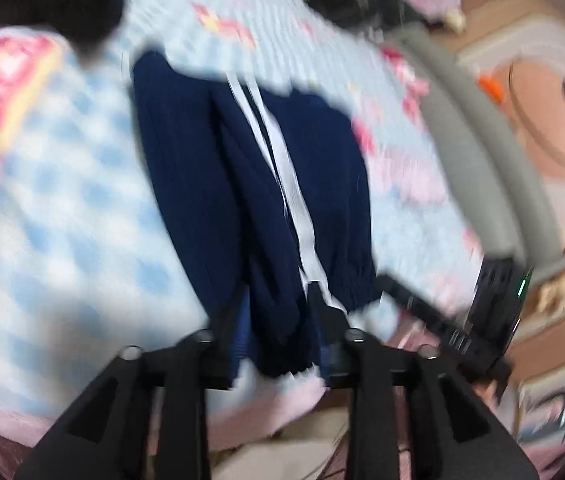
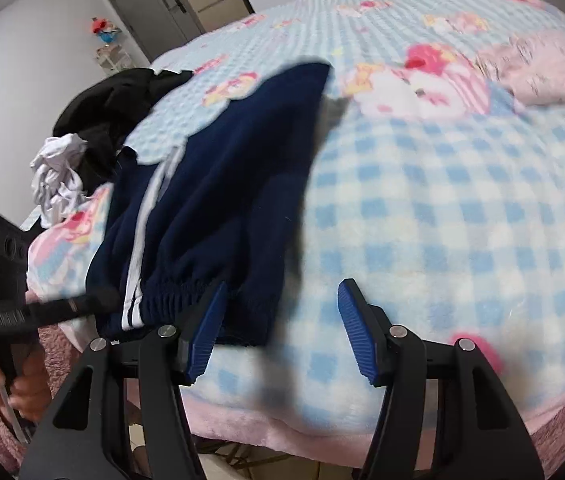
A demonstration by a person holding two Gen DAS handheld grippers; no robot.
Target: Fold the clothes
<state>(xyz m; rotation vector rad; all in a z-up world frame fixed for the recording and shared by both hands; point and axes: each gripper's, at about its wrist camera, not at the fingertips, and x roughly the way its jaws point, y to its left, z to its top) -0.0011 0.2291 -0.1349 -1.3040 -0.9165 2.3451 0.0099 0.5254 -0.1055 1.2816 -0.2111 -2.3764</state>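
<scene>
Navy trousers (image 1: 210, 184) with two white side stripes lie on the blue-checked blanket (image 1: 54, 216), elastic hem toward me. In the left wrist view my left gripper (image 1: 278, 320) is shut on a thick bunch of that hem, and the frame is blurred. In the right wrist view the trousers (image 2: 222, 184) lie left of centre. My right gripper (image 2: 282, 316) is open, and its left blue pad (image 2: 206, 332) touches the hem while the right one sits over bare blanket. The left gripper (image 2: 90, 304) reaches in from the left to the striped hem, held by a hand (image 2: 26, 384).
Crumpled black clothes (image 2: 118, 92) and white clothes (image 2: 58, 176) are piled at the bed's far left edge. A pink cushion (image 2: 542, 72) lies at the back right. The grey bed frame (image 1: 478, 148) and a patterned floor mat (image 1: 550, 120) run along the right.
</scene>
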